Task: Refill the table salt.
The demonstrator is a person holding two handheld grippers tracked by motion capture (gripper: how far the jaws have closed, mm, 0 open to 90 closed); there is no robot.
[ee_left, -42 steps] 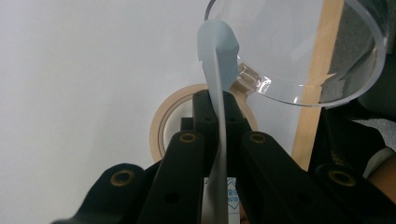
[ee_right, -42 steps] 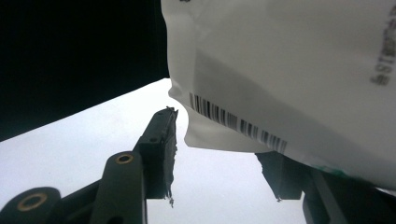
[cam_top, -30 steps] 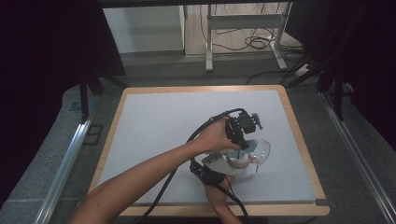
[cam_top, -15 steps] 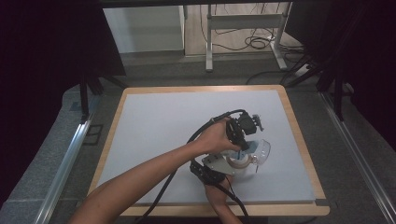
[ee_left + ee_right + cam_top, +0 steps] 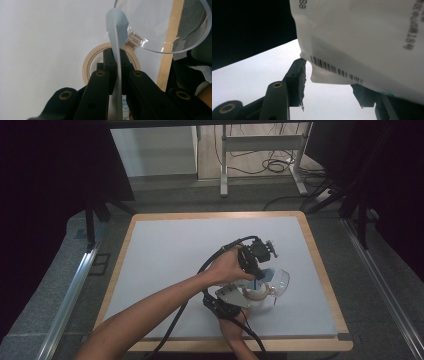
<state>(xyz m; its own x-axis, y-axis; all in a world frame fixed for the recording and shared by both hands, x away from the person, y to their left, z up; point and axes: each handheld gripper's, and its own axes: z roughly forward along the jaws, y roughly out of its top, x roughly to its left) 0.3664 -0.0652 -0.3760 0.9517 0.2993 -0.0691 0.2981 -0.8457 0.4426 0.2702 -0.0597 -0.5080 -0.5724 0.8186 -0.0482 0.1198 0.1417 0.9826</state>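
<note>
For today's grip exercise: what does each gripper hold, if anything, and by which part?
The left gripper pinches a thin pale-blue strip partway along its length. The right gripper holds a white printed packet across its lower edge.

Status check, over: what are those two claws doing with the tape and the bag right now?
Left claw shut on a light blue strip above the tape roll. Right claw grips a white printed bag. Clear bowl close by.

Tape roll [image 5: 86,67] lies on the table [image 5: 165,250], beside the clear bowl [image 5: 160,25].
</note>
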